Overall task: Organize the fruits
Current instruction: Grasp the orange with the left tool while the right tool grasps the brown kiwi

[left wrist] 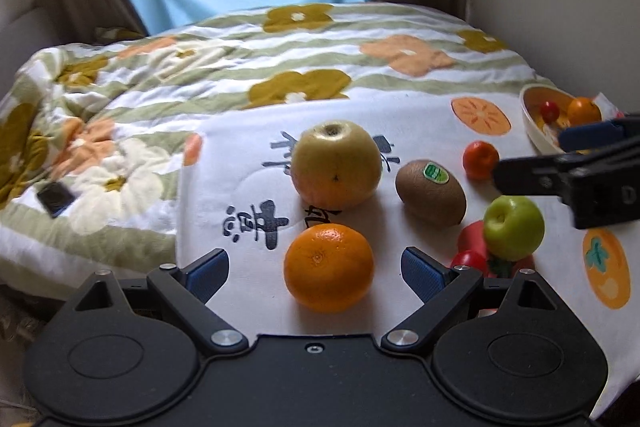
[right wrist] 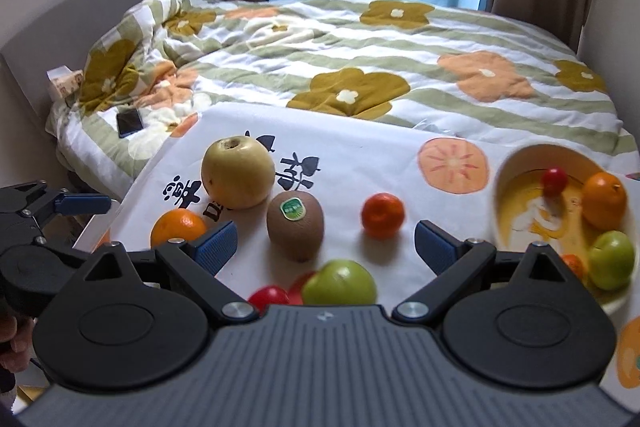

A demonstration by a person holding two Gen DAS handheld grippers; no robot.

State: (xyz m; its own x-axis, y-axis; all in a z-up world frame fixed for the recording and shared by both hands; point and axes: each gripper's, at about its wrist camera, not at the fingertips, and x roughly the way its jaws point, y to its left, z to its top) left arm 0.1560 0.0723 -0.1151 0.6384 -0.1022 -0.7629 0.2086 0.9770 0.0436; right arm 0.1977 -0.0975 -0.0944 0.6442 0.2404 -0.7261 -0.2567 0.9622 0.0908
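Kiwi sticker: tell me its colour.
Green with a white rim, clearest on the kiwi in the left wrist view.

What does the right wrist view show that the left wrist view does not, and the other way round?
Only the right wrist view shows a green fruit inside the bowl, and the left gripper at the left edge.

Only the left wrist view shows the whole large orange between its own open jaws, and the right gripper coming in from the right.

Both show the yellow pear, the kiwi, the small tangerine, the green apple and the phone.
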